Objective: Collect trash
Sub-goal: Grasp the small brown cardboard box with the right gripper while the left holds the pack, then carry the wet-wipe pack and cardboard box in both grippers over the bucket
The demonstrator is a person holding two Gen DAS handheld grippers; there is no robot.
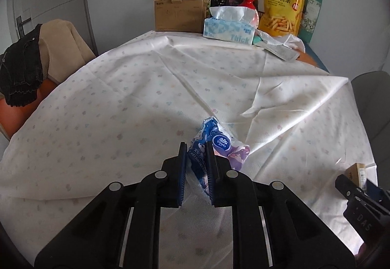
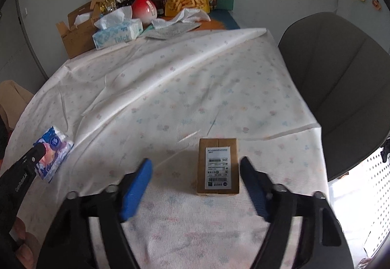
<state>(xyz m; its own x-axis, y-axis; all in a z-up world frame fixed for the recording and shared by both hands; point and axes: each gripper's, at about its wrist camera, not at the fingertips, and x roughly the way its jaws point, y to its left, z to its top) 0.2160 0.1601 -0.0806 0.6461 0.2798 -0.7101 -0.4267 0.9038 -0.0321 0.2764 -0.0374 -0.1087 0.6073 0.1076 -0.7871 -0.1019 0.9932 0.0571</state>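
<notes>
Table (image 1: 121, 103): covered by a pale cloth with a faint flower print, creased in long folds across the middle.
Grey chair (image 2: 336, 88): at the table's right side, near the small carton.
Chair with clothes (image 1: 36, 57): at the table's left side, a tan garment and a dark one draped over it.
Far-end clutter: an open cardboard box (image 1: 180, 11), a yellow snack bag (image 1: 284, 4), a blue tissue box (image 1: 229, 29) with a tissue pulled up and a red-and-white vase (image 2: 144, 9) stand together by the wall.
Left gripper (image 1: 197, 147): jaws drawn nearly together, clamped on the near end of the tissue pack; from the right wrist view its black finger lies over that pack.
Right gripper (image 2: 196, 164): blue-padded jaws stand apart, not touching anything; the small carton lies between them, nearer the right-hand finger.
Small carton (image 2: 218, 166): brown, flat on the cloth close to the near right edge, white shipping label facing up.
Tissue pack (image 1: 219, 142): blue and purple crinkled plastic wrapper on the cloth's near left part, well apart from the small carton.
</notes>
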